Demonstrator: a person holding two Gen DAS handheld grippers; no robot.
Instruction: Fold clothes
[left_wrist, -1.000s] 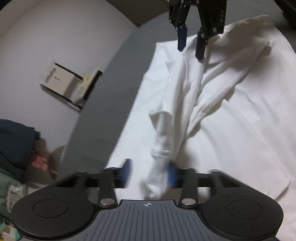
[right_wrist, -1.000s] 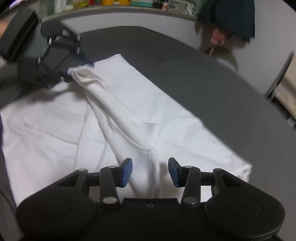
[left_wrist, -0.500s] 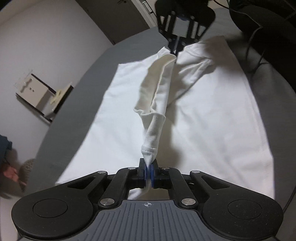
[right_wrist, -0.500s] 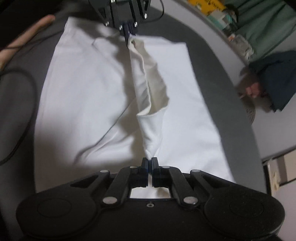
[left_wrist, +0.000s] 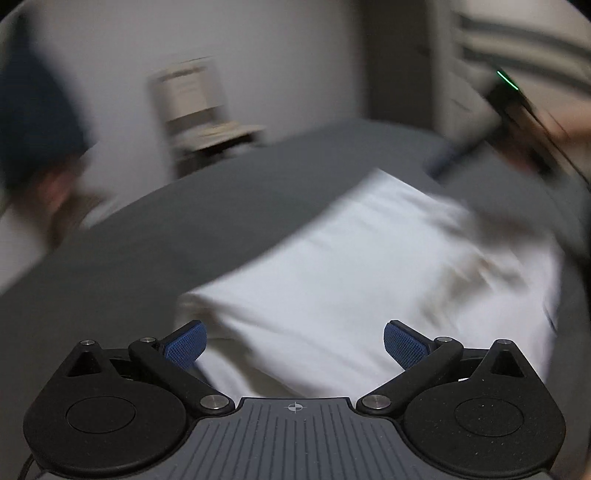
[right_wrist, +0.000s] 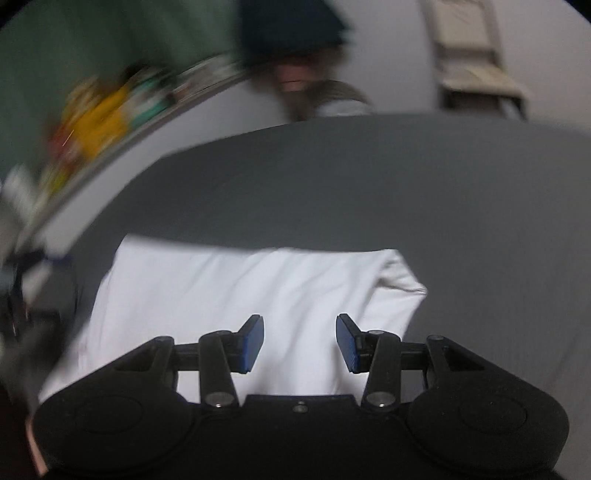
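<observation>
My left tongs (left_wrist: 293, 345) gape wide, holding nothing. My right tongs (right_wrist: 300, 343) are likewise parted and empty. The white garment (right_wrist: 236, 291) lies on the grey surface (right_wrist: 369, 184), seemingly folded once; I judge further folds remain.

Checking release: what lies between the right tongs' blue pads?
Only air, with the white garment lying on the grey surface beyond the right tongs; shown in the right wrist view.
</observation>
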